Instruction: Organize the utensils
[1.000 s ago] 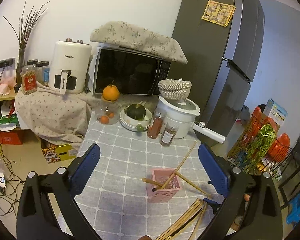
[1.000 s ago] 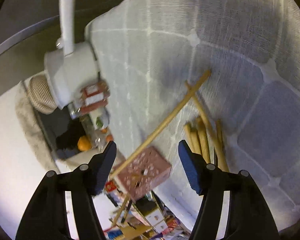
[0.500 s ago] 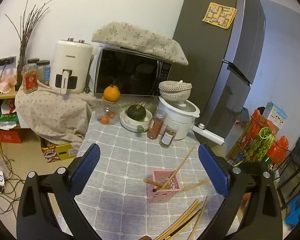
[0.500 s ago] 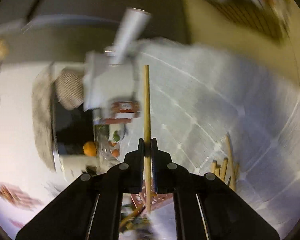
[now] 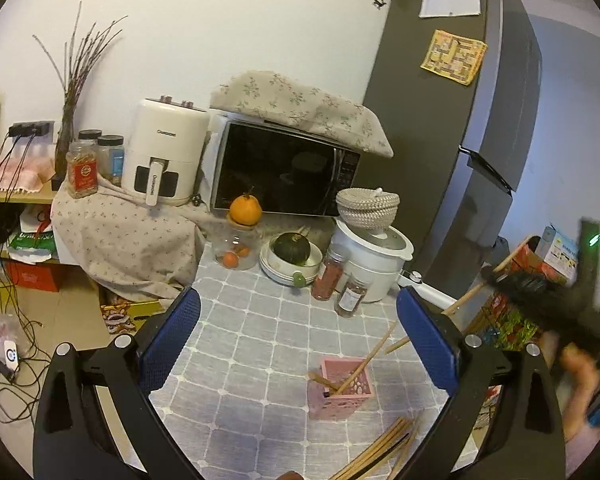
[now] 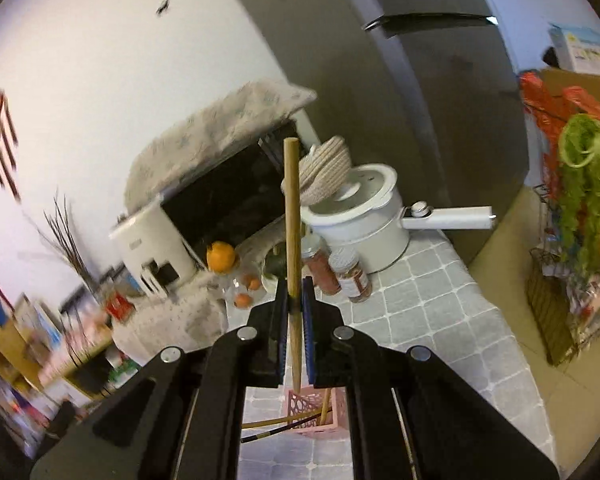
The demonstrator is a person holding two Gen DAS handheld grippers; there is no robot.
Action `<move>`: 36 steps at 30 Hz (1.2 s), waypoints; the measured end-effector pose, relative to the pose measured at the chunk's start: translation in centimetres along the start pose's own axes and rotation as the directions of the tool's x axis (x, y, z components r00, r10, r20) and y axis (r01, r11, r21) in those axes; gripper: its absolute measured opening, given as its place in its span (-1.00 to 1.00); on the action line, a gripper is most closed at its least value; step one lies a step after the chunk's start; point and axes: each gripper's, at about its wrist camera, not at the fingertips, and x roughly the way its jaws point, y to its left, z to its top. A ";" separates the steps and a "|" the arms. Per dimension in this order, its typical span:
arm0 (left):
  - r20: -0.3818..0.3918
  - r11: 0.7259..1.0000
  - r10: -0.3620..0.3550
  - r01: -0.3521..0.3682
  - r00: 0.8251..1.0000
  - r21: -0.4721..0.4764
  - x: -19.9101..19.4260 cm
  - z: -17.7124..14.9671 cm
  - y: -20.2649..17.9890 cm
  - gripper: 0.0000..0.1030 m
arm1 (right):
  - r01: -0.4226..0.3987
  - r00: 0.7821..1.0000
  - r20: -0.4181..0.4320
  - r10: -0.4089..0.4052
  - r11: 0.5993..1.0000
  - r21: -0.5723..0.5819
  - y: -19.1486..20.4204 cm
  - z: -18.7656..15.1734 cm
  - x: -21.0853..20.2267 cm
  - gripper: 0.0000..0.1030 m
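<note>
Chopstick (image 6: 292, 236): one wooden stick, pinched between the blue pads of the right gripper (image 6: 296, 300), standing nearly upright in the right wrist view, thick end up, thin end pointing down toward the pink holder (image 6: 314, 408). In the left wrist view the same stick (image 5: 476, 290) shows at the right edge, raised off the worktop, carried by the blurred right gripper (image 5: 496, 278).

Pink holder (image 5: 342, 390): small perforated box, standing on the worktop (image 5: 260, 344) near its front right part. Two wooden sticks lean in it, tips out over the rim.

Loose chopsticks (image 5: 380, 454): a bundle lying flat on the worktop, just in front of the holder, near the table edge. One more stick (image 5: 398, 346) lies beyond the holder, partly hidden behind the left gripper's right finger.

Left gripper (image 5: 298, 340): jaws spread wide, nothing between them, hanging above the worktop and facing the holder.

Right gripper: jaws pressed together on the chopstick.

Worktop: grey cloth with a tile pattern.

Back of worktop, left to right: glass jar (image 5: 238, 246) with an orange (image 5: 245, 210) on its lid; white bowl with a dark green squash (image 5: 292, 247); two spice jars (image 5: 338, 282); white pot (image 5: 374, 258) with a long handle, a woven basket (image 5: 367, 205) on its lid.

Behind: microwave (image 5: 284, 174) under a flowered cloth, white air fryer (image 5: 165, 156), grey fridge (image 5: 452, 120).
</note>
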 end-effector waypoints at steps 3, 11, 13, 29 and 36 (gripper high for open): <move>-0.010 1.000 0.004 -0.004 1.000 -0.016 0.3 0.1 0.8 0.83 | 0.015 0.998 -0.058 -0.016 1.000 -0.020 0.5 -2.4 4.0 -0.87; -0.053 1.000 0.021 -0.022 0.998 -0.019 1.8 -0.5 1.4 0.85 | -0.018 1.000 -0.004 0.017 0.997 -0.076 1.2 -4.9 5.5 -0.08; -0.062 1.000 0.026 -0.027 0.998 -0.007 2.1 -0.9 0.9 0.85 | 0.007 0.999 0.041 -0.002 0.993 -0.114 1.9 -4.4 3.7 0.00; -0.039 0.989 0.088 -0.083 0.995 0.124 2.1 -4.1 -5.9 0.86 | 0.263 0.951 0.215 -0.220 0.945 -0.193 0.4 -6.6 -6.9 0.65; -0.066 0.981 0.099 -0.086 0.993 0.171 2.5 -6.1 -7.6 0.86 | 0.350 0.931 0.183 -0.316 0.916 -0.196 -1.6 -8.6 -7.6 0.88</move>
